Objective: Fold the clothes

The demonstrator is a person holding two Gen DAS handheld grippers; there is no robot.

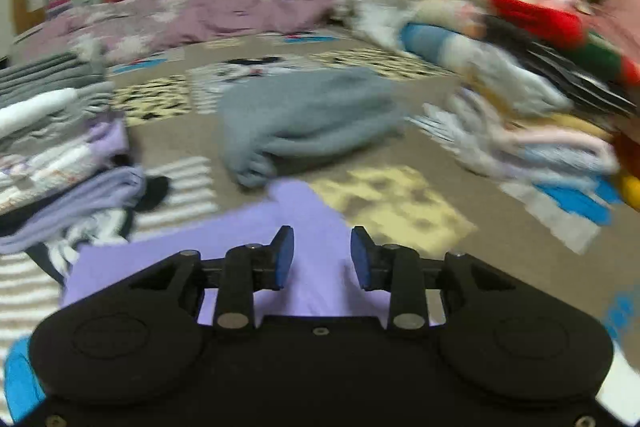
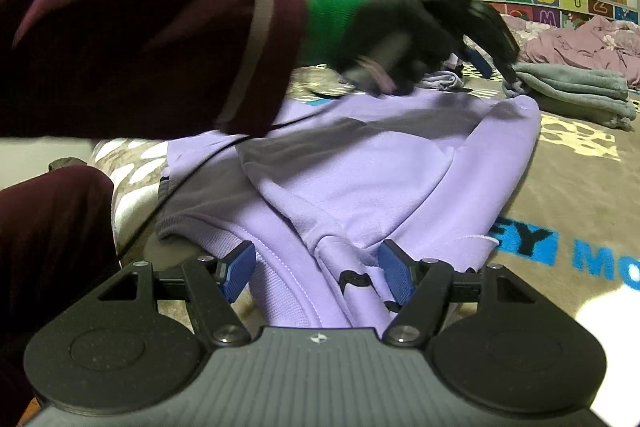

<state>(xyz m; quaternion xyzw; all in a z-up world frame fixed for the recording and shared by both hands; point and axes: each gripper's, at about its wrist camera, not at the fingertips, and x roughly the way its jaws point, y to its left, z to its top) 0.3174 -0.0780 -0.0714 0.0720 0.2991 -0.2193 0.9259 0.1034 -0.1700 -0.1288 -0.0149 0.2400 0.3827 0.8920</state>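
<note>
A lilac sweatshirt (image 2: 360,171) lies spread on the patterned mat, partly folded, its ribbed hem towards the right wrist camera. My right gripper (image 2: 318,267) is open, its blue pads on either side of the hem and a fold, just above the cloth. In the left wrist view the same lilac sweatshirt (image 1: 316,259) lies under my left gripper (image 1: 322,255), which is open and holds nothing. From the right wrist camera, the left gripper (image 2: 494,61) is blurred over the garment's far edge, held by a black-gloved hand (image 2: 384,39).
A folded grey-blue towel (image 1: 308,115) lies ahead on the mat (image 1: 400,203). A stack of folded clothes (image 1: 60,155) stands at left, a tall messy pile (image 1: 520,67) at right. A pink blanket (image 1: 224,11) lies at the back. A maroon sleeve (image 2: 140,55) crosses the right wrist view.
</note>
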